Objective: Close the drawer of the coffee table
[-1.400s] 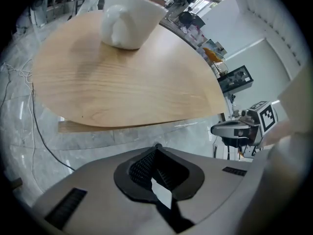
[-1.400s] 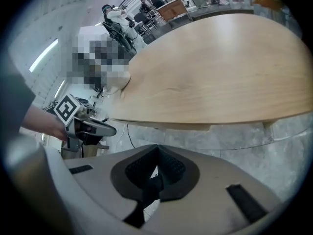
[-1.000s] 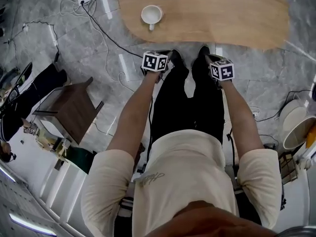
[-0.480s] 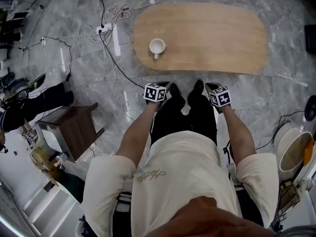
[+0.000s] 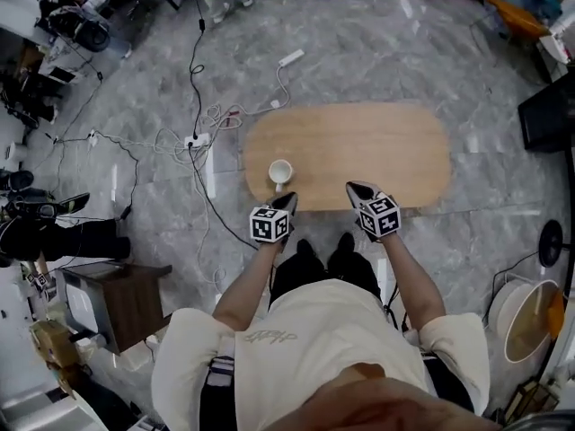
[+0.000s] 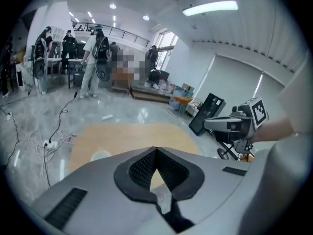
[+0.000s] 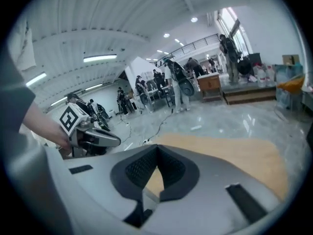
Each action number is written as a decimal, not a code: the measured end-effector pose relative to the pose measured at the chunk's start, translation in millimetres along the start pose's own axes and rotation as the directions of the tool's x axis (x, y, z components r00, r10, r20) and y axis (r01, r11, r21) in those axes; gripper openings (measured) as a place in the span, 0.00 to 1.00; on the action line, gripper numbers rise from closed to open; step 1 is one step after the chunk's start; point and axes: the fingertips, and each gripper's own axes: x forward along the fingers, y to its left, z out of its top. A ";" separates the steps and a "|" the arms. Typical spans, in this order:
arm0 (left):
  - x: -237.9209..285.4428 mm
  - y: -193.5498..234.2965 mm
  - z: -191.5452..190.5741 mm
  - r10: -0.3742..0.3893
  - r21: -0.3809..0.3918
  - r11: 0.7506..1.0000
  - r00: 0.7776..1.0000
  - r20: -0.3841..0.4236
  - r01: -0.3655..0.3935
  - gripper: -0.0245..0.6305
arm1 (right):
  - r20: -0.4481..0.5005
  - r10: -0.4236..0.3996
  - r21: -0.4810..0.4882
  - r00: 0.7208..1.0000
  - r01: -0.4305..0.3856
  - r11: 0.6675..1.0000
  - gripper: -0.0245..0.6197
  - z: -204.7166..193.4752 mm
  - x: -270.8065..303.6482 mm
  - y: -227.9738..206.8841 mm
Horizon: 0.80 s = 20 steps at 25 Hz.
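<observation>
- The person is standing at the near long edge of the desk (image 5: 377,151), holding the left tool (image 5: 288,201) and the right tool (image 5: 353,189) just over that edge. A cup (image 5: 280,172) is sitting just beside the left one.
- Both tools are showing their jaws pinched together, gripping nothing.
- The drawer is not showing in any view; it is probably hiding under the top on the near side.
- This is looking like the approach step. Next, a tool is needing to drop below the top, find the drawer front and push it straight in.
</observation>
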 end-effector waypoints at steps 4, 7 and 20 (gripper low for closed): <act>-21.0 -26.5 90.1 -0.080 0.082 0.994 0.988 0.130 0.070 0.04 | 0.082 0.071 -0.099 0.994 -0.063 0.993 0.03 79.0 -27.0 15.4; -48.6 -51.5 133.1 -0.138 0.141 0.984 0.970 0.199 0.110 0.04 | 0.120 0.126 -0.144 0.985 -0.109 0.984 0.03 119.4 -52.3 33.5; -194.6 -76.0 249.1 -0.158 0.273 0.962 0.867 0.472 0.027 0.04 | 0.415 0.115 -0.308 0.902 0.020 0.951 0.03 253.9 -148.7 101.8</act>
